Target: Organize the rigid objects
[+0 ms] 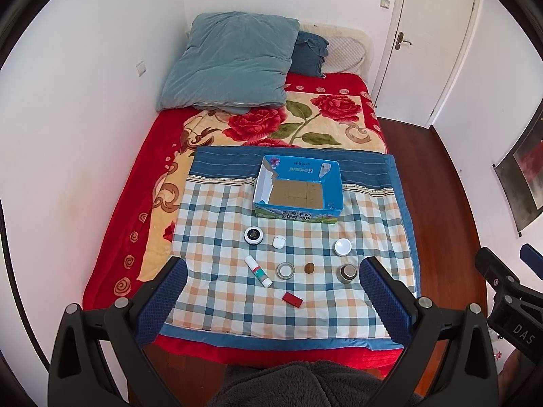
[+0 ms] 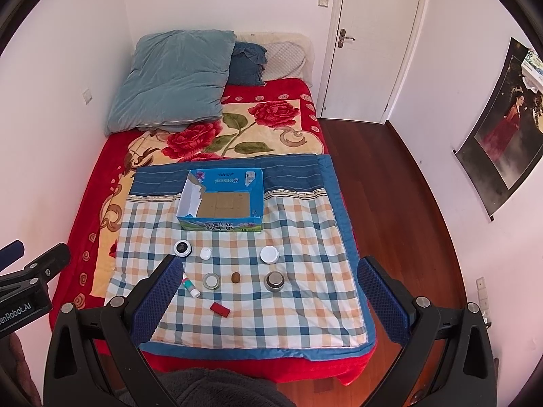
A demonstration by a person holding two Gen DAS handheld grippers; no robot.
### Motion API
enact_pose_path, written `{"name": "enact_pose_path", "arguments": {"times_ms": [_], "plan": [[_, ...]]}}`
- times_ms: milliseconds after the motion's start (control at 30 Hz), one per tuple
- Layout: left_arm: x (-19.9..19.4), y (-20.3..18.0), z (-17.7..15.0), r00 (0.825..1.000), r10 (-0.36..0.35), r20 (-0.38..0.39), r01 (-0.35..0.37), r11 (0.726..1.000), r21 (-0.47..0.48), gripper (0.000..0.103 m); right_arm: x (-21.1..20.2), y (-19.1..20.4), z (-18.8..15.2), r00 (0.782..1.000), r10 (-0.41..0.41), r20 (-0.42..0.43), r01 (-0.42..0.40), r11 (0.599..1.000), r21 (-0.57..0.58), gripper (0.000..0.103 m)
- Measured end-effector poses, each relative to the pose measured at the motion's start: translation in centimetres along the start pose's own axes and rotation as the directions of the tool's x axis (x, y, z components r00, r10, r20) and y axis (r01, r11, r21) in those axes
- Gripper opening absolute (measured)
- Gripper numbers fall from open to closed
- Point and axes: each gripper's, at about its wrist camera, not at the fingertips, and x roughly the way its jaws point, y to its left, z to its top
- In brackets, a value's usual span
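Note:
An open blue cardboard box [image 1: 334,183] [image 2: 258,186] sits on a checked quilt [image 1: 305,308] [image 2: 305,305] on the bed. In front of it lie small objects: a round black-faced device [image 1: 253,235] [image 2: 183,248], a white earbud case [image 1: 279,241] [image 2: 205,253], a white jar [image 1: 342,247] [image 2: 269,254], a glue stick [image 1: 258,271] [image 2: 190,286], a tape roll [image 1: 284,270] [image 2: 211,281], a brown nut [image 1: 309,268] [image 2: 235,277], a metal tin [image 1: 347,273] [image 2: 274,281] and a red block [image 1: 292,299] [image 2: 220,309]. My left gripper [image 1: 273,269] and right gripper [image 2: 269,268] are open, empty, above the near edge.
A large blue-grey pillow [image 1: 230,61] [image 2: 169,78] and smaller pillows lie at the head of the bed. A white door [image 1: 434,44] [image 2: 373,40] stands at the far right. Wooden floor [image 2: 390,176] runs along the bed's right side. A poster [image 2: 502,129] hangs on the right wall.

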Motion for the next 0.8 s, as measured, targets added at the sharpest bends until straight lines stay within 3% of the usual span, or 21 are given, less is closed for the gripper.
{"name": "enact_pose_path", "arguments": {"times_ms": [500,800], "plan": [[0.9,-0.1,-0.6,1.0,-0.004,-0.013,0.004,1.0,0.0,0.103,0.6,0.5,0.6,1.0,0.012,-0.001,-0.012,1.0,0.003,0.103],[5.0,-0.7,0.1,0.999,0.013,-0.045,-0.013,1.0,-0.004,0.103,3.7,0.4,0.3,0.999,0.012,-0.042,-0.012,1.0,0.013,0.103]]}}
